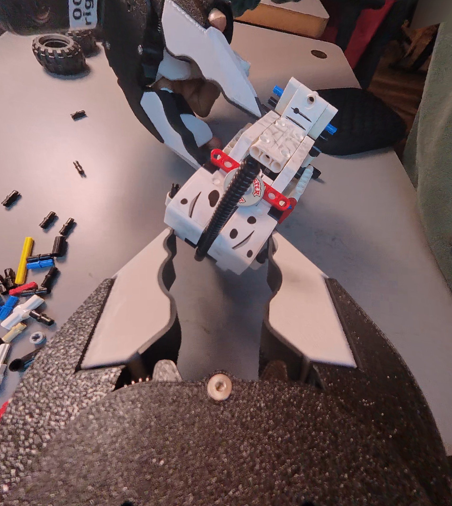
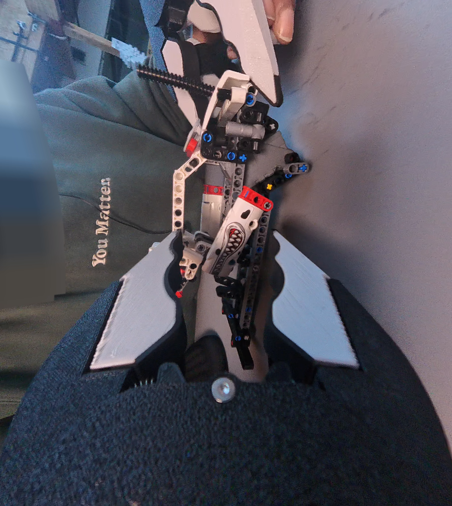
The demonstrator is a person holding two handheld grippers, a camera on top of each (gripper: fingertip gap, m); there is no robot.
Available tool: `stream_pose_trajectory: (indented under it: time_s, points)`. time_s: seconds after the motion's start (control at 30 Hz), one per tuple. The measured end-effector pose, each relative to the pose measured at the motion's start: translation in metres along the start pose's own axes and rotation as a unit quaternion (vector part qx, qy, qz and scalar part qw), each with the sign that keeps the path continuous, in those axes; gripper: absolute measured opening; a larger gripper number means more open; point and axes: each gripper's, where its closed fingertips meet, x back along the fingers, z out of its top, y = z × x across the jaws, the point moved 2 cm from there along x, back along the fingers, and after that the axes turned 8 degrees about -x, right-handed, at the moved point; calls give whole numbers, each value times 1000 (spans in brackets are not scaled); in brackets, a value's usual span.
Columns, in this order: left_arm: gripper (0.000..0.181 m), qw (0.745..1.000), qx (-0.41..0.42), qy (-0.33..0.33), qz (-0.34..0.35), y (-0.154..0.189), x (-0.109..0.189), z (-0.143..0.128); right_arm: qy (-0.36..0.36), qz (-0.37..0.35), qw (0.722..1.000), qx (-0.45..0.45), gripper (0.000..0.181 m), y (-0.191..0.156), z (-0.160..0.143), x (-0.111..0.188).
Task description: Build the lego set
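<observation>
A part-built white Lego vehicle [image 1: 189, 202] with a red beam [image 1: 270, 194] and a black ribbed hose [image 1: 227, 205] across its top is held tilted just over the grey table [image 1: 96, 153]. My left gripper [image 1: 221, 236] is shut on its near end, one fingertip on each side. My right gripper [image 1: 229, 137] comes in from the far side and is shut on its middle. In the right wrist view my right gripper [image 2: 226, 235] clamps the frame [image 2: 246, 131] beside a shark-mouth panel [image 2: 230, 235], and the left gripper [image 2: 233, 109] holds the far end.
Loose Lego pieces [image 1: 14, 301] lie at the table's left, with a yellow axle [image 1: 25, 260] and scattered black pins [image 1: 46, 219]. Two black tyres [image 1: 59, 53] stand at the far left. A person in a green sweatshirt [image 2: 109, 164] is close by. A dark pad [image 1: 356, 123] lies behind the model. Left tips to right tips: about 8 cm.
</observation>
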Motion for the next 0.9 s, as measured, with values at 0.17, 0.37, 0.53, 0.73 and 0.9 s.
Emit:
stream_pose_trajectory:
  time_s: [0.17, 0.37, 0.53, 0.73, 0.9]
  points:
    - [66, 1000, -2, -3, -5, 7, 0, 0, -11, 36, 998, 58, 48, -10, -1, -8]
    - [66, 1000, 21, -5, -9, 5, -1, 0, 10, 43, 995, 88, 25, -9, 12, -2]
    - [66, 1000, 21, -5, -7, 5, 0, 0, 25, 36, 997, 70, 29, -4, 17, 7]
    - [66, 1000, 17, -5, -6, 6, -1, 0, 4, 21, 997, 70, 22, -4, 13, 1]
    - [66, 1000, 9, -4, 0, 8, 0, 0, -3, 21, 997, 69, 21, -4, 13, -1]
